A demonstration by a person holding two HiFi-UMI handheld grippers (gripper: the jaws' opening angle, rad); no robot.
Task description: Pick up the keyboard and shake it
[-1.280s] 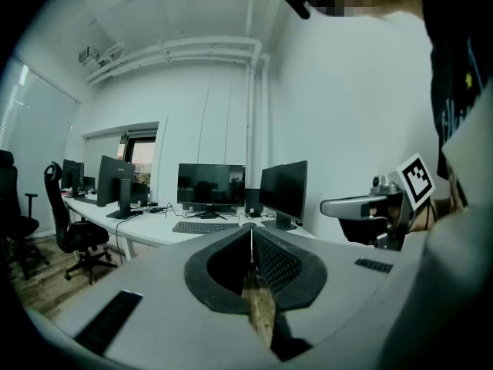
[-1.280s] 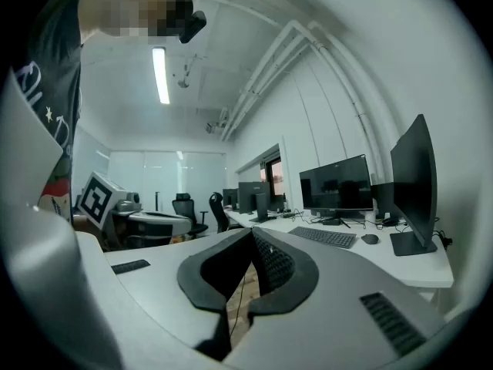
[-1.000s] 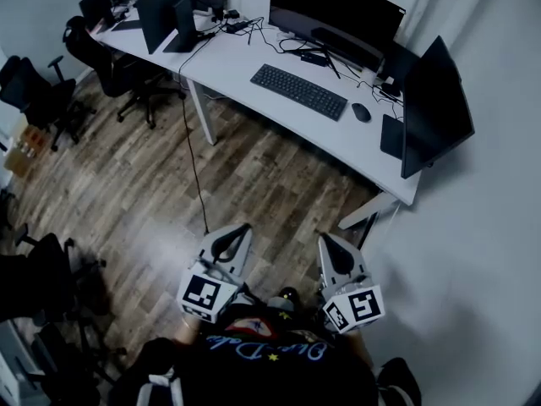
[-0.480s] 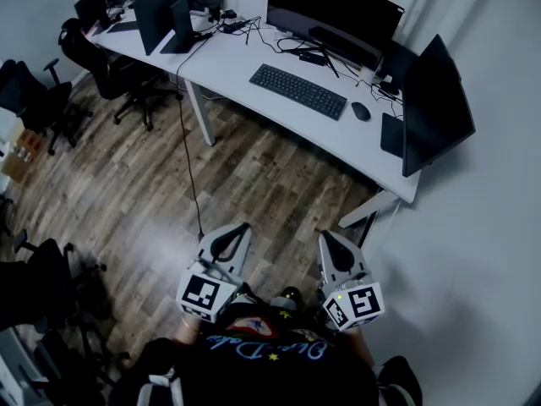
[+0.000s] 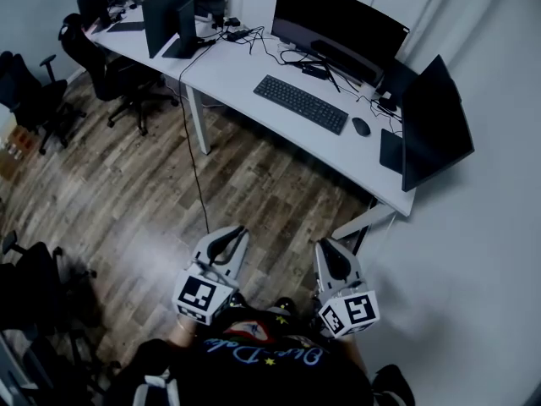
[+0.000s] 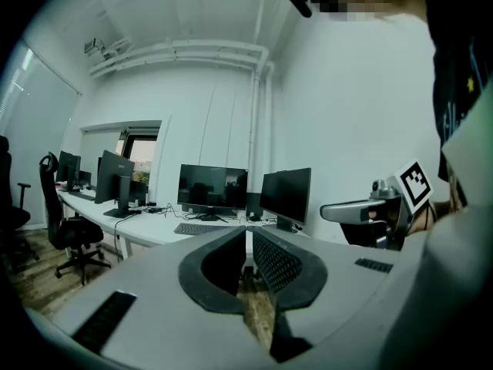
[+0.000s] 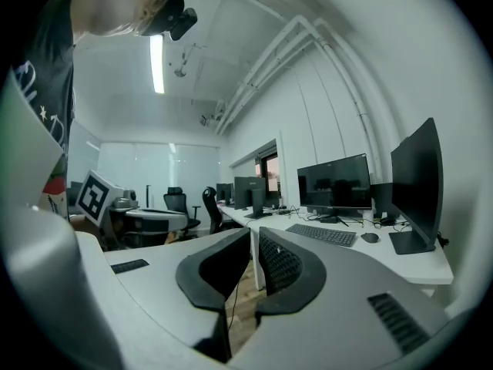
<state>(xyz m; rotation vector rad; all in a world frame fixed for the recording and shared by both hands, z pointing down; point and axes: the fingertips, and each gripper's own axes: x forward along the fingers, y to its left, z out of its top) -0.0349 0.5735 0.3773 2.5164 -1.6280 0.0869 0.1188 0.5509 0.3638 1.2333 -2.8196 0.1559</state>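
Observation:
A black keyboard (image 5: 301, 103) lies flat on the white desk (image 5: 254, 74), in front of a wide dark monitor (image 5: 338, 29). It shows small and far in the left gripper view as the keyboard (image 6: 199, 229) and in the right gripper view as the keyboard (image 7: 322, 234). My left gripper (image 5: 239, 231) and right gripper (image 5: 322, 245) are held side by side over the wooden floor, well short of the desk. Both have their jaws shut with nothing between them. In its own view the left gripper (image 6: 248, 230) points at the desk, as does the right gripper (image 7: 255, 233).
A black mouse (image 5: 361, 126) lies right of the keyboard. A second dark monitor (image 5: 434, 121) stands at the desk's right end. Cables (image 5: 254, 34) run across the back. A cord (image 5: 193, 159) hangs to the floor by a desk leg (image 5: 199, 118). Office chairs (image 5: 34, 100) stand at the left.
Both grippers, still shut, have shifted a little toward the desk. The desk and keyboard now sit slightly lower and nearer in the head view.

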